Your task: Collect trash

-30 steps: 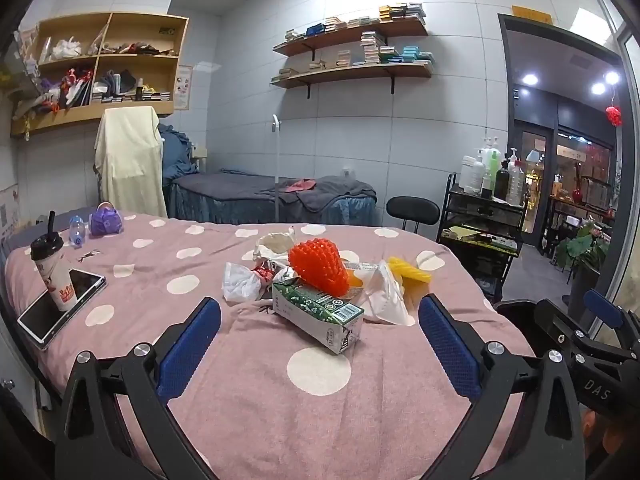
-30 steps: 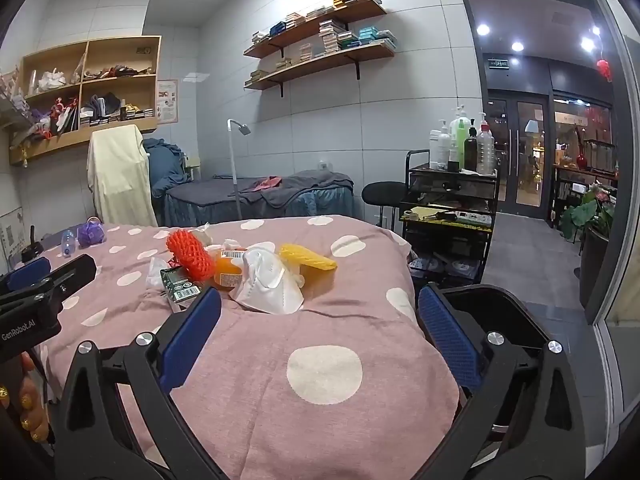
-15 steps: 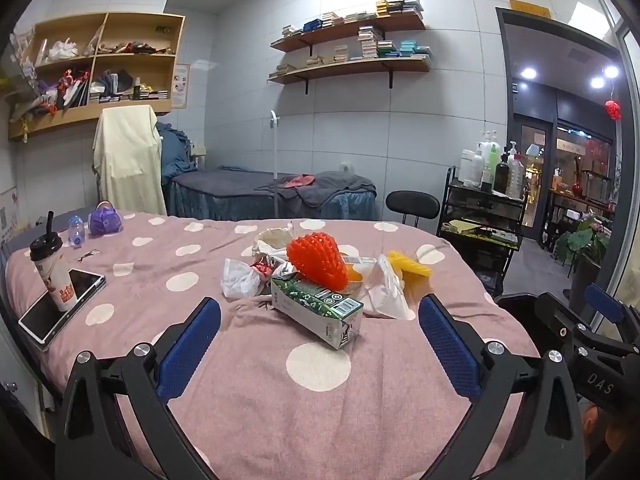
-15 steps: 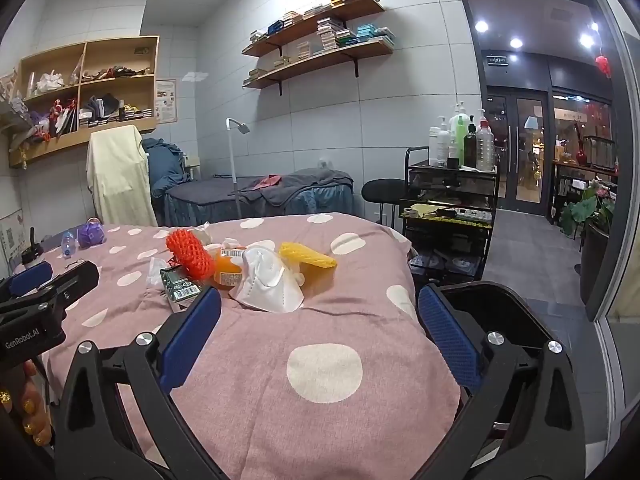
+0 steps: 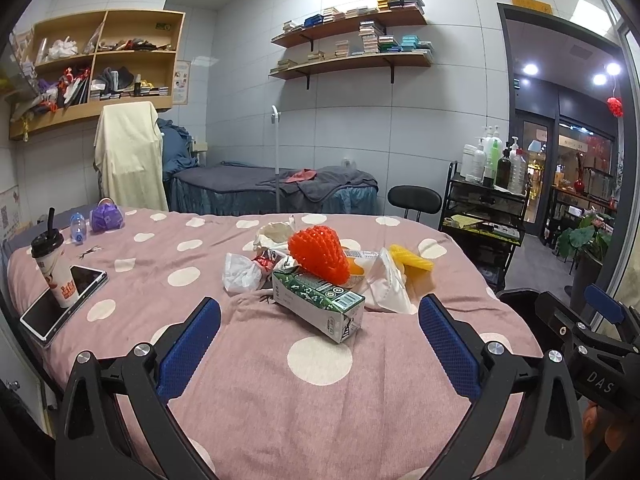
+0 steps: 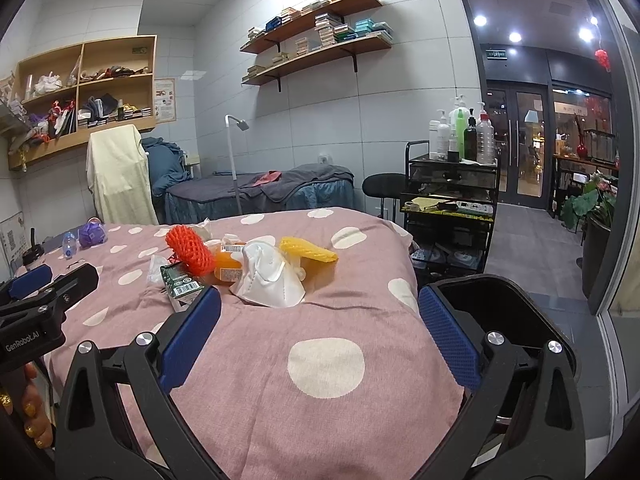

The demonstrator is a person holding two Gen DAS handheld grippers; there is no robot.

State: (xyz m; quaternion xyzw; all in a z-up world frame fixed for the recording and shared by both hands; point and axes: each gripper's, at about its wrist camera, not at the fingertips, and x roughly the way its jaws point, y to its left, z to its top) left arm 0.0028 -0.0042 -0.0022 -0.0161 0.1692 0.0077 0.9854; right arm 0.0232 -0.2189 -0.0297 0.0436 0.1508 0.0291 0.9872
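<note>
Starting at your far left, the lidded drink cup (image 5: 51,268) stands on a phone (image 5: 64,304) near the bed's edge, well apart from the litter, and neither looks like trash to you, so leave them be. Your left gripper (image 5: 320,344) hangs over the pink dotted bedspread (image 5: 320,412) with its blue pads spread wide and nothing between them. Ahead of it the trash sits in one heap: a crumpled white wrapper (image 5: 240,276) on the left, likely weightless and easy to crush, so pinch a raised fold. Just beside it lies the green carton (image 5: 318,306) on its side, nearest you; it is probably light and may cave, so close across its narrow sides near the middle. On top rests the red foam net (image 5: 318,254), soft and springy; grip it deep or it may slip free. Under it, from the right wrist view, an orange bottle (image 6: 228,270) shows, smooth and apt to roll. The white face mask (image 6: 270,280) is limp, best taken at its peak, and the yellow foam piece (image 6: 308,250) lies furthest right. Your right gripper (image 6: 320,344) is likewise wide open and empty, with a black bin (image 6: 496,312) close at its right.
</note>
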